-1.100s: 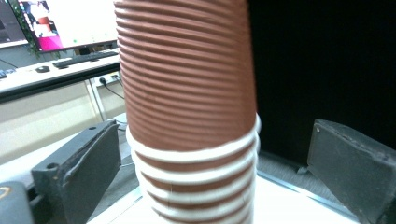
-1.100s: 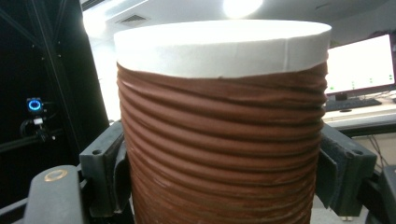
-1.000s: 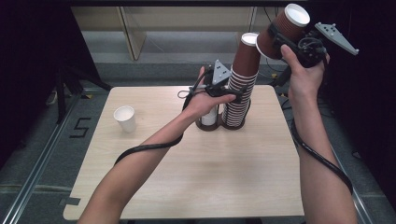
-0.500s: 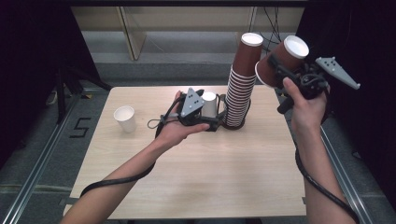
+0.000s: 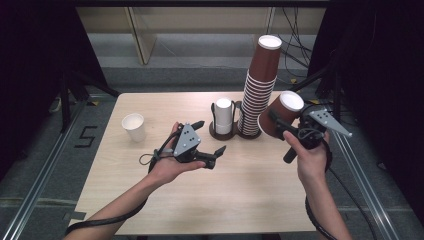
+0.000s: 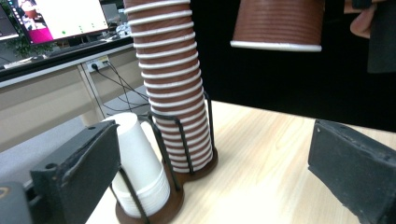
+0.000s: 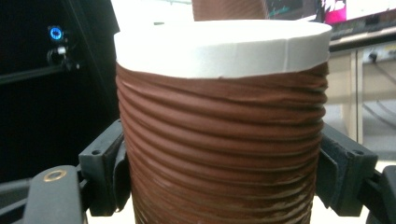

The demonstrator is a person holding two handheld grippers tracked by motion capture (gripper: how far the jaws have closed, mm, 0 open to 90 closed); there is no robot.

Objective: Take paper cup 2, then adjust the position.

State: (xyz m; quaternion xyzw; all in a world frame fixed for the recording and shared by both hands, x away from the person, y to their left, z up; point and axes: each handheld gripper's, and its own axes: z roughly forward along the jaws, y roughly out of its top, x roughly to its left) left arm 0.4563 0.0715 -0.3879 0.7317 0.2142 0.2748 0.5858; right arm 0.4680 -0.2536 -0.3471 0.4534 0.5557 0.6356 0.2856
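Ribbed brown paper cup (image 5: 279, 116), white-lined, sits pinched between right gripper (image 5: 289, 131) fingers at 3 o'clock of the tall brown stack (image 5: 258, 90), clear of the worktop (image 5: 250, 190), likely freshly separated. Left gripper (image 5: 209, 141) fingers spread, empty, near the wire holder (image 5: 223, 131).

Bare forearms; black hand-held gripper (image 5: 210, 144) each hand, grey three-cornered plates, black trailing cables.

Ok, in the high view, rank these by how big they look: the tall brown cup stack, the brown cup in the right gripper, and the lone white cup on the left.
1. tall brown cup stack
2. brown cup held in the right gripper
3. lone white cup; it sits about as far away, so the ranking seems fair.
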